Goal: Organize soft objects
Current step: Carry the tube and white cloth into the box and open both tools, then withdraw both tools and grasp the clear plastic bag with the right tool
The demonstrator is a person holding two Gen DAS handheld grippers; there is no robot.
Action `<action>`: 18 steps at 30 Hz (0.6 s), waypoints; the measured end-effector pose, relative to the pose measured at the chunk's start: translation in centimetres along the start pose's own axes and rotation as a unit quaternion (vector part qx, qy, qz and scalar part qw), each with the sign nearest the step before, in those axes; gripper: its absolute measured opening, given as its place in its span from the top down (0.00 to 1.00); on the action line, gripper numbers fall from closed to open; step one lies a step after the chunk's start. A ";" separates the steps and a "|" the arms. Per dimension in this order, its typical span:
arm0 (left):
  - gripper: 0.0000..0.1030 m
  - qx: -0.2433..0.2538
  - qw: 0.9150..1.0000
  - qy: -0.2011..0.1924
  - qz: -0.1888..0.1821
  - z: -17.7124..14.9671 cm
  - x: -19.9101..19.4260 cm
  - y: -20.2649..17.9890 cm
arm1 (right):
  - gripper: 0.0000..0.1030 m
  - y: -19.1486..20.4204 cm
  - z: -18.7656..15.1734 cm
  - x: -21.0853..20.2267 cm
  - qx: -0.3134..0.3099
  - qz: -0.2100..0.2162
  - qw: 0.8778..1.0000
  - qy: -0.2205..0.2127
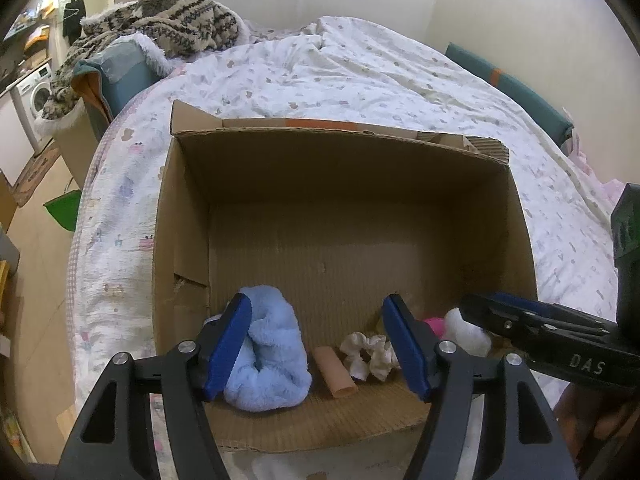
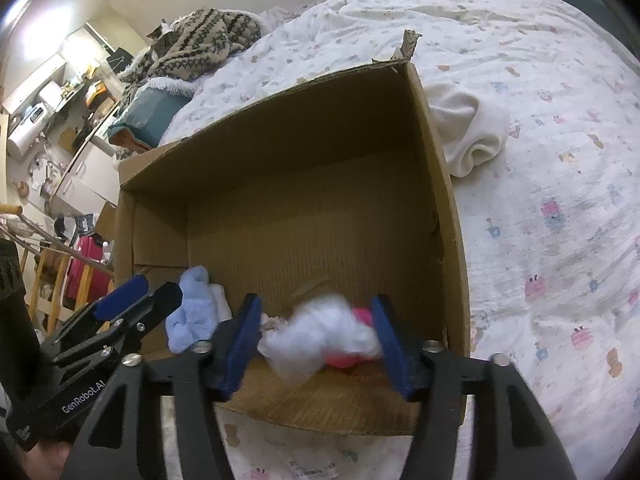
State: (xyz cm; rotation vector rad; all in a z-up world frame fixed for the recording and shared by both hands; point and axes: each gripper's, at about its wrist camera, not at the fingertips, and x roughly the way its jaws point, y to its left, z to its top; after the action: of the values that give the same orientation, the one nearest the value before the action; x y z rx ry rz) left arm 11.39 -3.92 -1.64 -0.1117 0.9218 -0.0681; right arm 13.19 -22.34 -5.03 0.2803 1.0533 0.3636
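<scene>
An open cardboard box [image 1: 360, 168] sits on the bed. In its near end lie a fluffy blue sock [image 1: 272, 360], a beige tube [image 1: 334, 372], a white scrunchie [image 1: 370, 354], a pink item [image 1: 434, 324] and a white fluffy piece [image 1: 468, 330]. My left gripper [image 1: 318, 348] is open over the box's near end, its left pad against the blue sock. My right gripper [image 2: 316, 344] is open; the white fluff [image 2: 320, 334], blurred, sits loose between its jaws over the pink item [image 2: 360, 316]. The blue sock [image 2: 192, 312] shows left of it.
A cream folded cloth [image 2: 468, 132] lies on the patterned bedsheet [image 2: 540, 200] right of the box [image 2: 440, 184]. A knitted blanket with a cat [image 1: 168, 20] is at the bed's far left. A washing machine [image 1: 36, 96] and floor lie left.
</scene>
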 end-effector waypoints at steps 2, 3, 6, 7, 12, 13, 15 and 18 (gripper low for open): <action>0.37 0.000 1.000 -0.001 0.002 -0.1 0.0 0.0 | 0.33 0.1 0.1 -0.1 -0.002 -0.002 1.000 -0.002; 0.37 0.000 1.000 -0.002 0.002 -0.1 0.0 0.0 | 0.33 0.1 0.1 -0.1 -0.001 -0.002 1.000 -0.001; 0.37 0.003 1.000 -0.003 0.003 -0.2 -0.1 -0.1 | 0.31 0.1 0.3 -0.1 0.001 -0.004 1.000 -0.001; 0.37 0.003 1.000 -0.004 0.004 -0.2 -0.1 -0.2 | 0.30 0.2 0.3 -0.1 0.001 -0.006 1.000 -0.002; 0.37 0.008 1.000 -0.004 0.003 -0.2 -0.2 -0.3 | 0.19 0.4 0.5 -0.7 -0.006 -0.014 1.000 -0.017; 0.37 0.010 1.000 -0.004 0.003 -0.3 -0.2 -0.3 | 0.19 0.6 0.5 -0.9 -0.008 -0.013 1.000 -0.020; 0.37 0.012 1.000 -0.004 0.004 -0.4 -0.3 -0.3 | 0.15 1.0 0.6 -1.4 -0.017 -0.016 0.999 -0.034; 0.37 0.011 1.000 -0.004 0.006 -0.4 -0.5 -0.3 | 0.00 1.4 0.7 -2.2 -0.025 -0.011 0.998 -0.051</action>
State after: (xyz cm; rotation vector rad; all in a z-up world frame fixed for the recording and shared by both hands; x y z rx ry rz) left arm 10.76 -4.23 -1.46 -0.0855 0.9143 -0.0669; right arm 12.62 -21.99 -2.44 0.2391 0.9444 0.3513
